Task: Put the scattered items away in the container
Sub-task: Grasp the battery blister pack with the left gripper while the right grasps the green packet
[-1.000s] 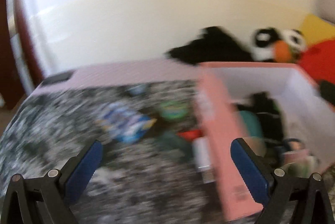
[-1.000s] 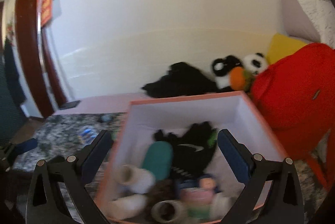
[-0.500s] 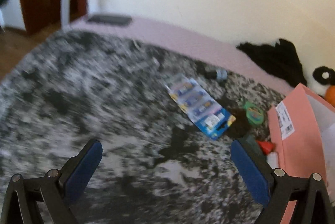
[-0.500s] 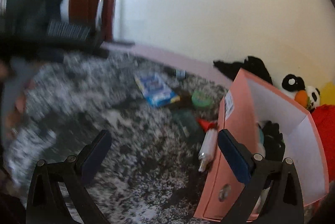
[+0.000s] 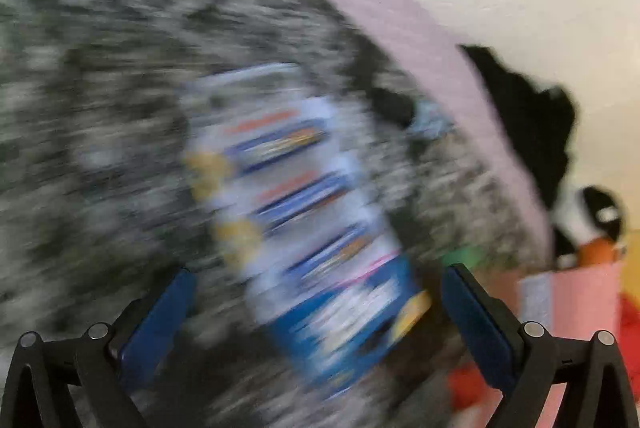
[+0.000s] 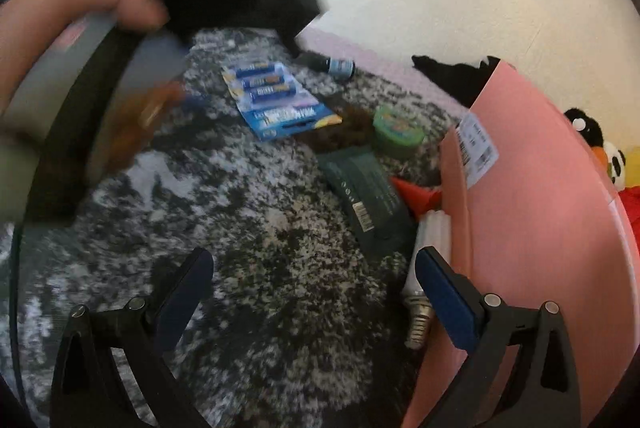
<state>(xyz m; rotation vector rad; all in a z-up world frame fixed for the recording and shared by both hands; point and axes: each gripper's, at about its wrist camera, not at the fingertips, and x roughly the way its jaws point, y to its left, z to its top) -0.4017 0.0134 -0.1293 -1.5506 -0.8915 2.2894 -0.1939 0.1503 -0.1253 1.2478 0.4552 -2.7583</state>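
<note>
A blue battery pack (image 5: 304, 212) lies on the speckled rug, blurred, just ahead of and between the fingers of my open left gripper (image 5: 316, 304). In the right wrist view the battery pack (image 6: 276, 96) lies farther off, with a small bottle (image 6: 340, 66), a green round tin (image 6: 396, 132), a dark green packet (image 6: 368, 196), a red piece (image 6: 416, 192) and a light bulb (image 6: 424, 268) beside the pink box (image 6: 532, 212). My right gripper (image 6: 312, 288) is open and empty above the rug. The left hand and its gripper body (image 6: 100, 68) fill that view's upper left.
A pink mat (image 5: 400, 20) runs along the white wall. Black cloth (image 5: 528, 120) and a panda plush (image 5: 592, 224) lie behind the box. A brown fluffy item (image 6: 344, 128) lies by the tin. A red bag (image 6: 632, 204) sits at the far right.
My left gripper has swung down and closed in on the battery pack, which now fills its view. My right gripper moved forward over the rug beside the box.
</note>
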